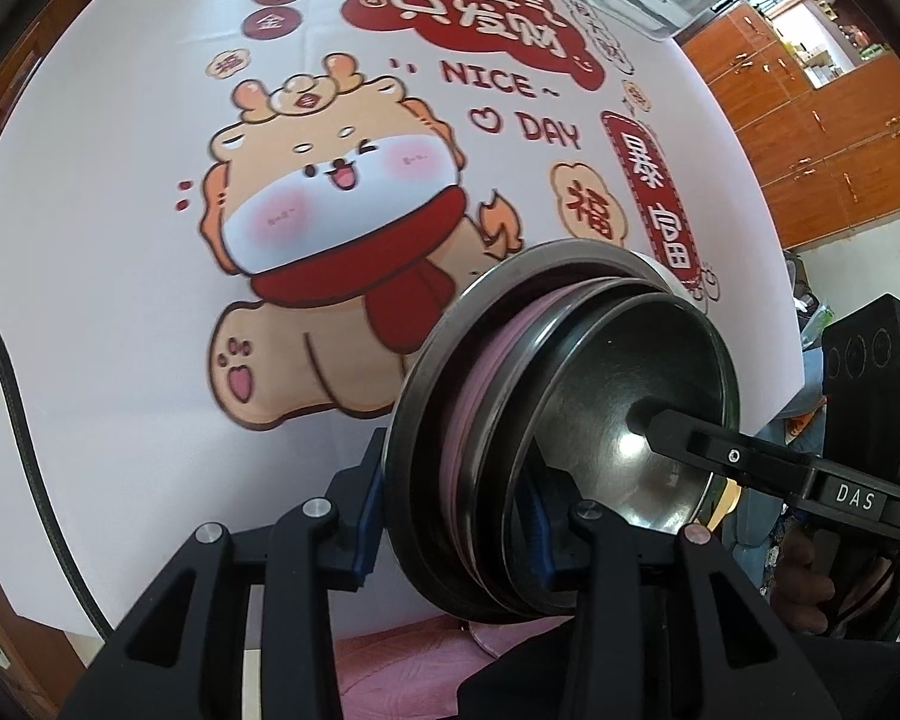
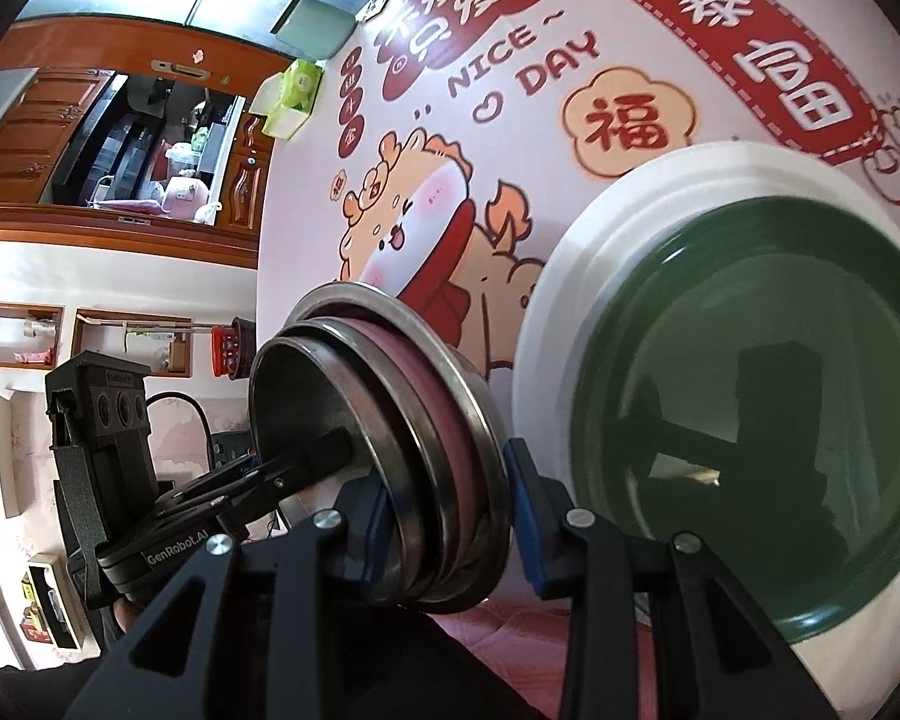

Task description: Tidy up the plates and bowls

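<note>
Right now I hold the nested steel bowls [image 1: 546, 420] on edge, rims clamped in both my left claw [image 1: 456, 516] and right claw [image 2: 444, 516]; the green plate [image 2: 750, 420] lies just right.

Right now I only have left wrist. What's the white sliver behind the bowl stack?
Observer: A white plate, lying just past the stack.
Operator: Anything on it?
Observer: A dark green plate sits inside it, empty.
Operator: I see one right finger inside the top bowl. Is that gripper actually clamped?
Observer: Yes. The right gripper pinches the stack's rims from both sides.
</note>
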